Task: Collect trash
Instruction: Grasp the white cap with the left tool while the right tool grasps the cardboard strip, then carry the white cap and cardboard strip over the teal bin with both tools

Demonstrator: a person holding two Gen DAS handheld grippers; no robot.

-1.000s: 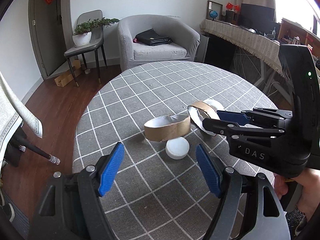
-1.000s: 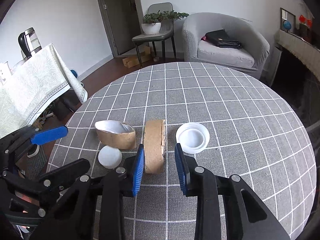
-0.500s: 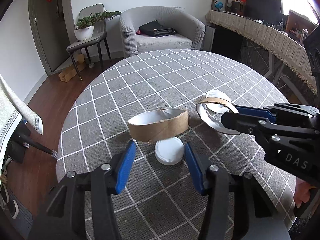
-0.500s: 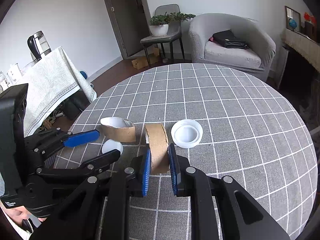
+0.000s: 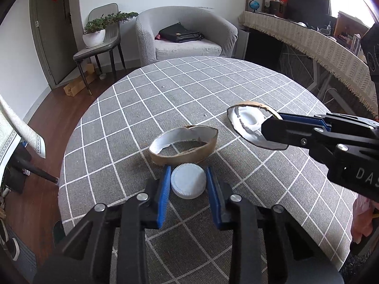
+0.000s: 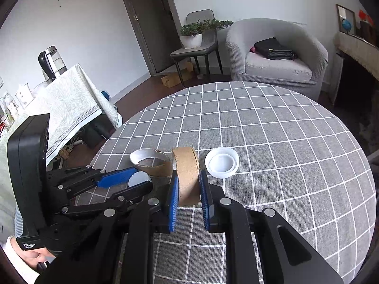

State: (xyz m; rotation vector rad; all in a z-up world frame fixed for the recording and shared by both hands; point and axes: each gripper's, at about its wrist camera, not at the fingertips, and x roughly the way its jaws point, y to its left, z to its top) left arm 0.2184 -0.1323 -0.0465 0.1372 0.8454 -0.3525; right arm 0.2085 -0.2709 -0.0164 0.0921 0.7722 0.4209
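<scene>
One lid (image 5: 248,120) — half behind ring (image 5: 254,127)

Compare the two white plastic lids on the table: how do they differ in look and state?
The ribbed lid has a toothed edge and shows its flat top; the smooth lid lies hollow side up. The ribbed lid sits between the closing fingers of the left gripper; the smooth lid lies free on the grid tablecloth. Both are round and white.

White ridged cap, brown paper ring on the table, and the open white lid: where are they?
White ridged cap (image 5: 188,182), left wrist view, middle of its flat top.
Brown paper ring (image 5: 189,154), left wrist view, near outer wall.
Open white lid (image 6: 222,162), right wrist view, middle of its inner floor.
</scene>
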